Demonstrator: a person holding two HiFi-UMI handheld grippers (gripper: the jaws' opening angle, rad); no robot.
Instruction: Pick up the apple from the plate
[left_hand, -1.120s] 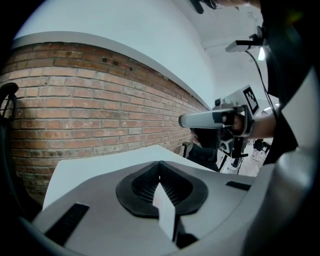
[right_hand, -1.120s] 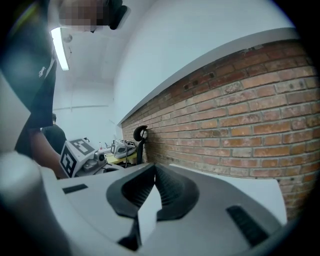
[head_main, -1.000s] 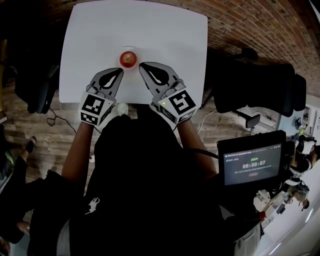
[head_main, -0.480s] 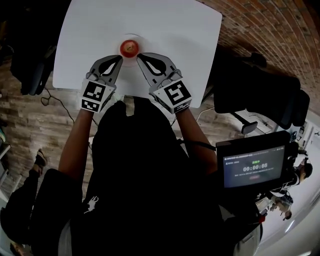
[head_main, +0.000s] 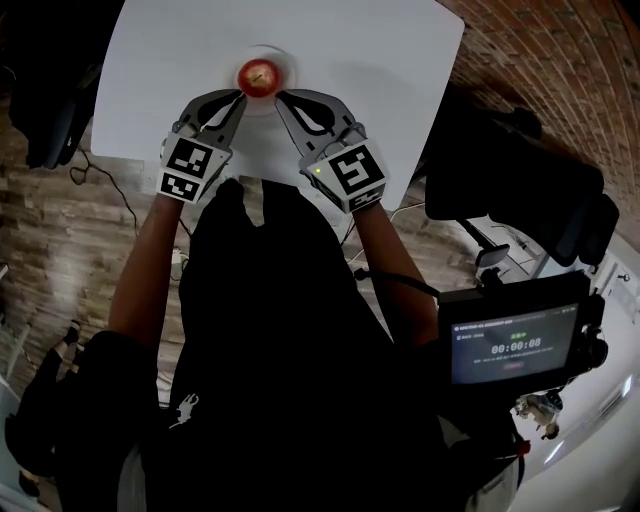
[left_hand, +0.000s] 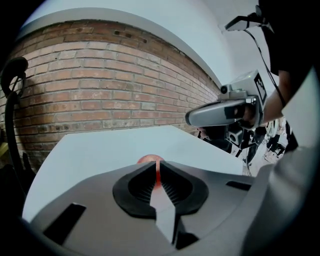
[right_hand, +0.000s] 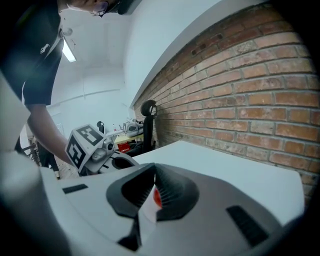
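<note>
A red apple (head_main: 259, 75) sits on a white plate (head_main: 288, 62) near the far edge of the white bench (head_main: 370, 60), straight ahead of me. My left gripper (head_main: 236, 99) and my right gripper (head_main: 282, 98) both point toward it, their tips close to the plate's near side, one at each side of the apple and apart from it. Each gripper's fingers are pressed together, pinching nothing.

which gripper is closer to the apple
Left, but barely. In the head view the left gripper is just below-left of the apple, the right gripper just below-right; neither seems to touch it.
</note>
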